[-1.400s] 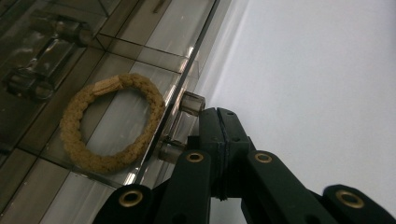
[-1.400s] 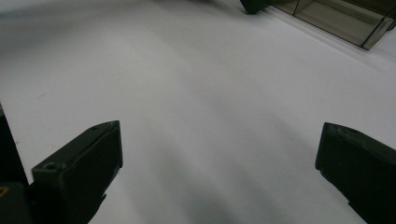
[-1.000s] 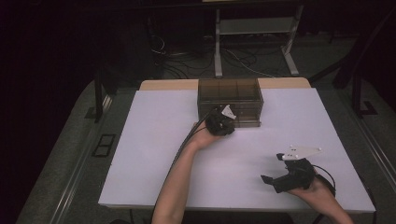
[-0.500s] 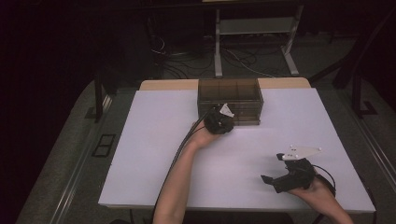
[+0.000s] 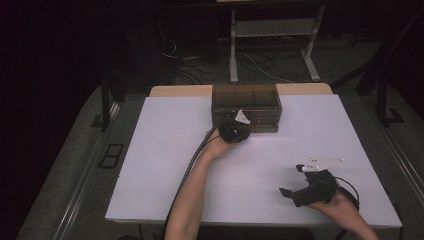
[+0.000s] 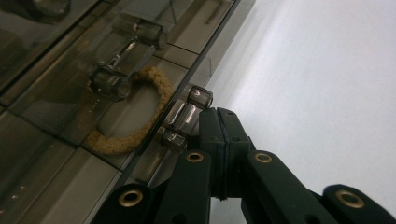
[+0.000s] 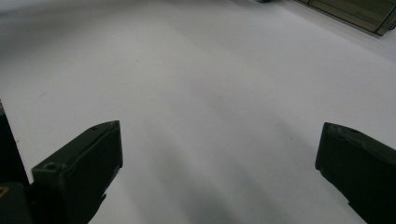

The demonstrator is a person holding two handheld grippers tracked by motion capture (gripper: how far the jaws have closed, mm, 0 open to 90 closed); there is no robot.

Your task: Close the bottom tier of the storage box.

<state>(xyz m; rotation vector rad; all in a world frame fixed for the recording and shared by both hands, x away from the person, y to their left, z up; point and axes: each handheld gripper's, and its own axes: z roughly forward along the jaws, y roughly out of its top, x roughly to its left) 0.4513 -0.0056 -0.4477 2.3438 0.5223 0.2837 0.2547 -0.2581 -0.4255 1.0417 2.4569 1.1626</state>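
Observation:
A smoky see-through drawer box (image 5: 245, 102) stands at the table's far middle. My left gripper (image 5: 234, 125) is right at its front, low down. In the left gripper view its jaws (image 6: 219, 115) are pressed together with nothing between them, their tips right beside a clear bar handle (image 6: 184, 116) of a drawer; I cannot tell whether they touch it. A tan braided ring (image 6: 135, 119) lies inside behind that drawer front. My right gripper (image 5: 292, 184) rests near the table's front right, open, its jaws (image 7: 219, 140) wide apart over bare white tabletop.
The white tabletop (image 5: 165, 150) stretches wide on both sides of the box. A second clear handle (image 6: 123, 60) sits on the drawer above. The box's corner (image 7: 369, 14) shows far off in the right gripper view. Cables and a metal stand (image 5: 272, 45) lie on the floor beyond.

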